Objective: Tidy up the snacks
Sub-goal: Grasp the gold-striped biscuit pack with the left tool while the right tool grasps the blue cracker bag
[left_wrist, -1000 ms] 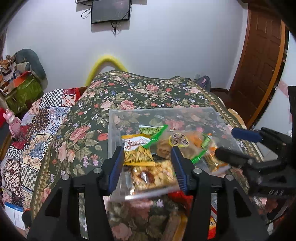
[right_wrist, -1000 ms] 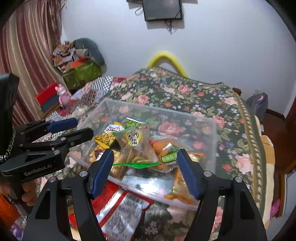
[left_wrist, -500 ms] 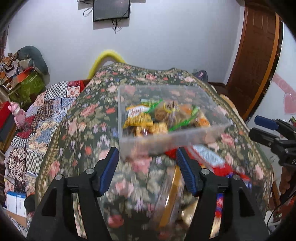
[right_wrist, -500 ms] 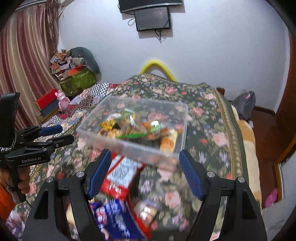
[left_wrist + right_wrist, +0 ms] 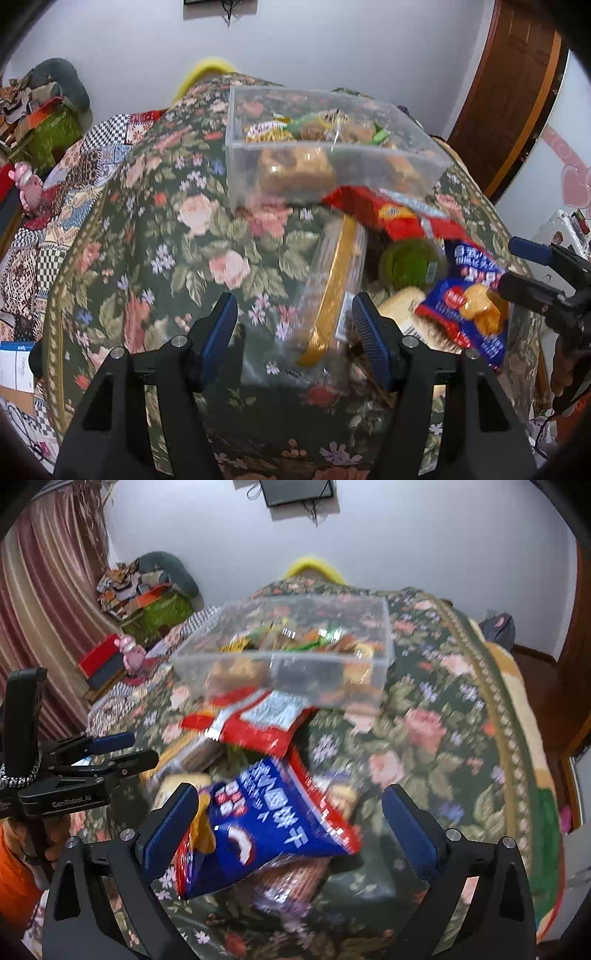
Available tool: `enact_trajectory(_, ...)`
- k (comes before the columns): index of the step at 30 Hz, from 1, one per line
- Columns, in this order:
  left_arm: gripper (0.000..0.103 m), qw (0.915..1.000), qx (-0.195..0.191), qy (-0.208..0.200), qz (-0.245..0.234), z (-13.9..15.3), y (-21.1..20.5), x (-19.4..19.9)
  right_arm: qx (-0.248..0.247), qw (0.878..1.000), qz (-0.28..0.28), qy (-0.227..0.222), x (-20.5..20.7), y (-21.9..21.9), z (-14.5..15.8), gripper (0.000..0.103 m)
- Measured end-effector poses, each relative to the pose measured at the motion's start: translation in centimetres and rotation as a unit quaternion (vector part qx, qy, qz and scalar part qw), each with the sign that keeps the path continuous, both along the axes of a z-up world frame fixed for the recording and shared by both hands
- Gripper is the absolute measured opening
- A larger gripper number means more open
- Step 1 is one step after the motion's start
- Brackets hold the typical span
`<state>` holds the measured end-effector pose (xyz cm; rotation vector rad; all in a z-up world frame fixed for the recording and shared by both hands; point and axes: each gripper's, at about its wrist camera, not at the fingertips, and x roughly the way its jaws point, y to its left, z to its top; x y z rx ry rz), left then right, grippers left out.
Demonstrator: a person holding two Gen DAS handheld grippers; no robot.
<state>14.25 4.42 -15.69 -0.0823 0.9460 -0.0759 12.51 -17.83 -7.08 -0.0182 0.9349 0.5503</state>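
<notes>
A clear plastic box [image 5: 332, 158] [image 5: 295, 653] holding several snack packets sits on the floral bedspread. In front of it lies a pile: a red packet [image 5: 388, 214] [image 5: 258, 720], a clear packet with a gold stripe [image 5: 332, 291], a green round snack [image 5: 410, 262] and a blue packet [image 5: 469, 302] [image 5: 266, 830]. My left gripper [image 5: 293, 332] stands open over the near end of the gold-striped packet without pressing it. My right gripper [image 5: 291, 823] hangs over the blue packet, which lies between its jaws. They are opening wide, pads clear of it.
The bedspread [image 5: 424, 738] drops off at its right edge toward a wooden door [image 5: 517, 92]. To the left lie a checked quilt [image 5: 44, 236], a pink toy [image 5: 27, 181] and piled boxes [image 5: 147, 602]. A person's hand [image 5: 55, 842] holds the left gripper [image 5: 110, 753].
Both grippers drew back from the box to the pile of packets in front of it. The left one let go of a clear snack packet at the box. The right jaws spread wider.
</notes>
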Motion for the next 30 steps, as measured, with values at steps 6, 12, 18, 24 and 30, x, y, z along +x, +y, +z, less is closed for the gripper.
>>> enact_trajectory(6,0.064,0.9997,0.017,0.007,-0.013,-1.1,-0.9,1.2,0.006,1.000,0.002,0.023,-0.6,0.7,-1.4,0.102)
enact_trajectory(12,0.064,0.9995,0.011,0.011,-0.029,-2.0,-1.8,3.2,-0.001,1.000,0.005,0.021,-0.7,1.1,-2.1,0.102)
enact_trajectory(18,0.065,0.9993,-0.016,0.022,-0.025,-3.5,-1.7,4.6,0.002,1.000,-0.008,0.014,-0.3,0.2,-2.2,0.092)
enact_trajectory(24,0.056,0.9995,-0.022,0.010,-0.022,-3.8,-1.8,4.7,0.008,1.000,-0.021,0.005,0.1,-0.6,-1.9,0.084)
enact_trajectory(30,0.036,0.9998,-0.006,0.000,-0.020,-3.4,-2.1,3.7,0.017,0.999,-0.034,-0.003,0.2,-1.4,-1.7,0.077)
